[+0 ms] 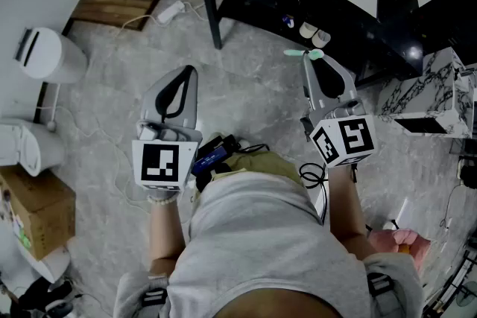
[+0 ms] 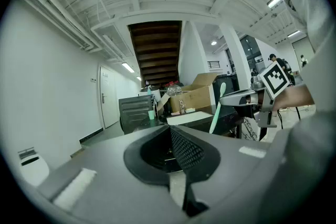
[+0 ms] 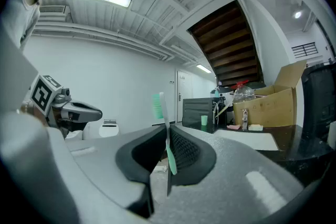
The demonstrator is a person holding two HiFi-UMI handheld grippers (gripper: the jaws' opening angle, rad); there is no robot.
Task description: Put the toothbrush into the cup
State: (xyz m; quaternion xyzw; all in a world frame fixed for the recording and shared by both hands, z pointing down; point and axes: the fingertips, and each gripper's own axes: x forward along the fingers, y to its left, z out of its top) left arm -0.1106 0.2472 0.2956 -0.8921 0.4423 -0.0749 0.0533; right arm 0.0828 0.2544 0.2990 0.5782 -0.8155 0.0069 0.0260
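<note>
My right gripper (image 1: 305,59) is shut on a mint-green and white toothbrush (image 1: 304,53), which lies crosswise at its tips in the head view. In the right gripper view the toothbrush (image 3: 159,105) stands upright between the pads, bristle head on top. My left gripper (image 1: 191,71) is level beside it, its jaws shut with nothing in them (image 2: 170,131). The left gripper view shows the toothbrush (image 2: 216,110) in the other gripper off to the right. A small green cup (image 3: 203,120) stands far ahead on a dark table, and the cup (image 2: 151,115) also shows in the left gripper view.
A black table (image 1: 298,4) with a white board on it stands ahead. A white bin (image 1: 45,56) and a cardboard box (image 1: 30,212) are at the left, a marble-patterned box (image 1: 425,97) at the right. Cables and a power strip (image 1: 170,11) lie on the grey floor.
</note>
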